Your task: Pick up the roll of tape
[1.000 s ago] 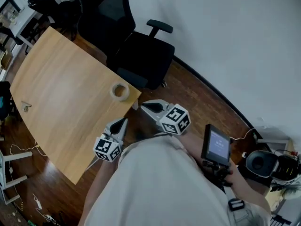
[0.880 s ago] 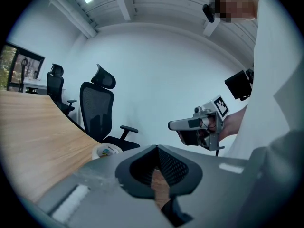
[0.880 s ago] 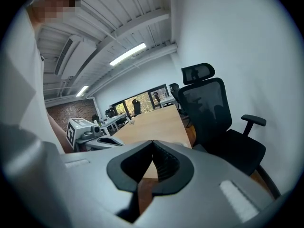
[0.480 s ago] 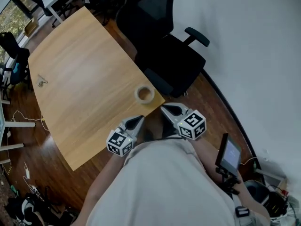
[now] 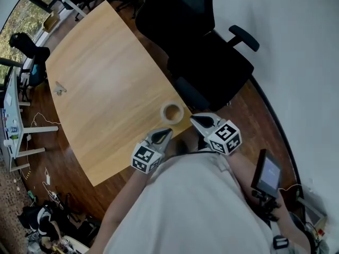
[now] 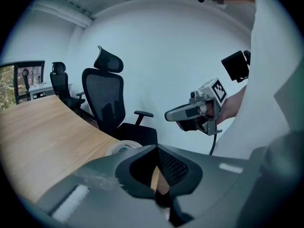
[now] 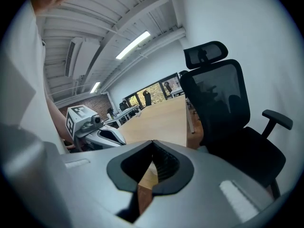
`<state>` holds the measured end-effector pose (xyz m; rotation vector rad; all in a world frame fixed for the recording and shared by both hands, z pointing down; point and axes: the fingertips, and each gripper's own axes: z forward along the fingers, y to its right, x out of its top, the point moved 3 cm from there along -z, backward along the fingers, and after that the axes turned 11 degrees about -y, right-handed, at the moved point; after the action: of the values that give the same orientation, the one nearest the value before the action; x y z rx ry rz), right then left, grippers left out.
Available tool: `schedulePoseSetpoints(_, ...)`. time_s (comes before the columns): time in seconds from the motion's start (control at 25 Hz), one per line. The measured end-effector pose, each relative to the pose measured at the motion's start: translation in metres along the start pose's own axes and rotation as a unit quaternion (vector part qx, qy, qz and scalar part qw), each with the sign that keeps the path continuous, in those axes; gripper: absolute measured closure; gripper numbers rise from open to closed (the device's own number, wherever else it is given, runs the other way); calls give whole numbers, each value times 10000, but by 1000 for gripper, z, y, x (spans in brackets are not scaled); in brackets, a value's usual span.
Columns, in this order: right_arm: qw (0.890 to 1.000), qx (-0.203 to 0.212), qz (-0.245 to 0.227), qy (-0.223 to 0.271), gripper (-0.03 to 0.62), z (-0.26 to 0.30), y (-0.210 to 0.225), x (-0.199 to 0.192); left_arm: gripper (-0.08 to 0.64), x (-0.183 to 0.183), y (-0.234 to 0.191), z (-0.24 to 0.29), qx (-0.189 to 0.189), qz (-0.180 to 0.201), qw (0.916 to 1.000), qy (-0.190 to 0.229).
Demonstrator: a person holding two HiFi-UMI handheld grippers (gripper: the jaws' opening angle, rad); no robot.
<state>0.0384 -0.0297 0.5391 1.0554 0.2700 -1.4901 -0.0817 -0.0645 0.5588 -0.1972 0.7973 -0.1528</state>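
Observation:
The roll of tape, pale with a tan core, lies flat on the wooden table close to its near corner. In the head view my left gripper is shut and empty, its tip just short of the roll at the table's edge. My right gripper is shut too, off the table to the roll's right. In the left gripper view the roll peeks over the shut left gripper, with the right gripper hanging beyond. The right gripper view shows its own closed tips and the left gripper beside them.
A black office chair stands against the table's right edge, close to the roll. A small metal object lies at the table's far left. Cables and white desk legs sit on the wood floor at left. A black device is at my right side.
Both grippers have moved forward and down toward the table's near corner. The roll now lies just ahead of the left gripper's tip. Both pairs of jaws stayed shut.

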Motion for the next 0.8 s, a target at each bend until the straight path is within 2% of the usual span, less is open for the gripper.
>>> schedulePoseSetpoints(0.24,9995,288,35,-104,584,7,26,3,525,-2,-13,29,132,366,9956,-848)
schedulePoseSetpoints(0.52,9984,495,147,-212,584,9,52,3,448,-13,-17,62,196,744,9797,-1851)
schedulePoseSetpoints(0.64,9979,579,172,-240,584,9,61,3,434,-20,-20,78,240,813,9688,-2329)
schedulePoseSetpoints(0.8,9974,652,172,-265,584,10,70,4,367,-30,-27,94,278,929,9489,-3002)
